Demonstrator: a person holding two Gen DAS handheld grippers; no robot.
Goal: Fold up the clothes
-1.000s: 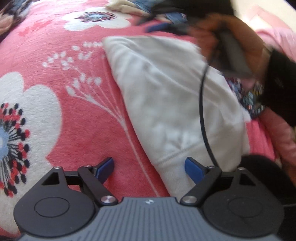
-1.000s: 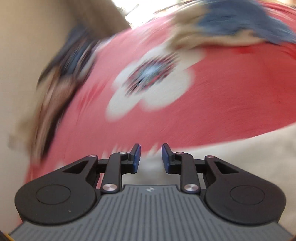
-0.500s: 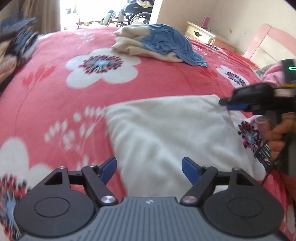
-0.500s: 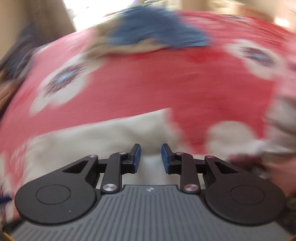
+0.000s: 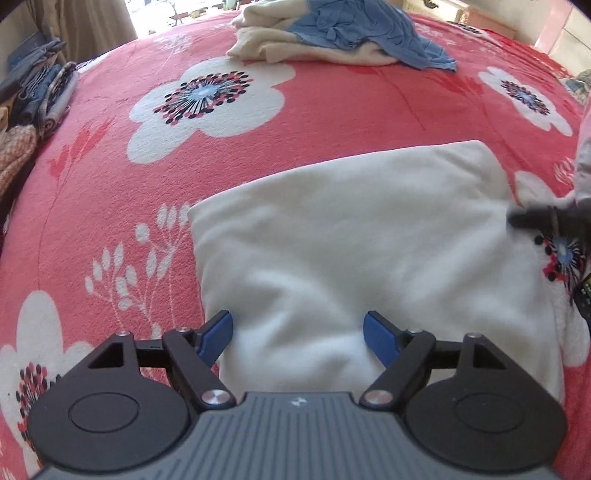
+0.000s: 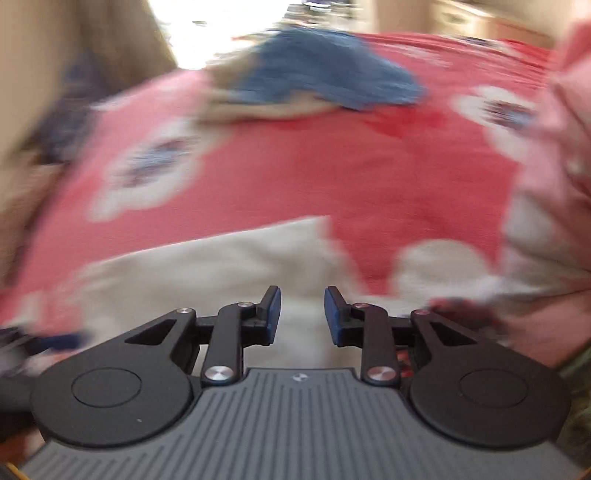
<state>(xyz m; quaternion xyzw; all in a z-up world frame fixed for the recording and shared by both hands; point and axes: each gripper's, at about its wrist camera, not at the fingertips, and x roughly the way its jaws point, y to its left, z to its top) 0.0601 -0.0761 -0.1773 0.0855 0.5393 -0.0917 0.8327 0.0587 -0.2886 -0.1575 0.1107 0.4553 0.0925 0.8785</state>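
Since the earlier frame, we see the left gripper (image 5: 298, 334) lower over the white garment (image 5: 354, 243), fingers spread wide, empty. Garment lies folded flat on the red bedspread (image 5: 332, 114). Right gripper (image 6: 302, 312) blurred, fingers narrowly parted, holding nothing. Clothes pile (image 5: 332, 33) beyond.

A white garment (image 5: 362, 236) lies on a coral-red blanket (image 5: 332, 118) with white flowers; at 12 o'clock, blue cloth (image 5: 354, 26) over seemingly cream fabric (image 5: 280, 44).
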